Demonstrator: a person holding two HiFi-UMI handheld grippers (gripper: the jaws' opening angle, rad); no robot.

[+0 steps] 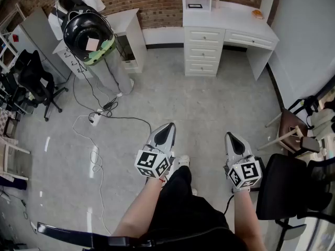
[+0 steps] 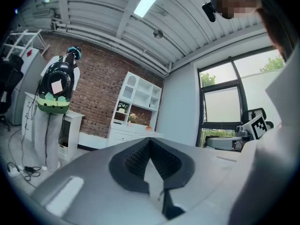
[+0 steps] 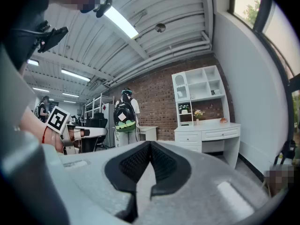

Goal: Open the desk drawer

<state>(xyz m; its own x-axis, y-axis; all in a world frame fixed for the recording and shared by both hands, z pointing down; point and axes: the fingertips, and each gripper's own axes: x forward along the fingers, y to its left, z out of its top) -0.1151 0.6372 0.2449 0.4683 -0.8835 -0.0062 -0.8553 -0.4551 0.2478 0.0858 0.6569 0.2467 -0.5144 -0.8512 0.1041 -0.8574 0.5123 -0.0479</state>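
Left gripper [image 1: 168, 127] and right gripper [image 1: 232, 137] were both closed, empty, well apart from the white desk [image 1: 235, 15]. Its wide drawer [image 1: 250, 40] sat shut under the desktop, front facing the person, long axis along the desk's front.

Grey left gripper [image 1: 170, 125], black trousers [image 1: 184, 205]

The left gripper [image 1: 169, 127] and the right gripper [image 1: 232, 137] were held out level, side by side and apart, on bare forearms [image 1: 139, 212]. Each had its jaws closed together, with nothing between them.
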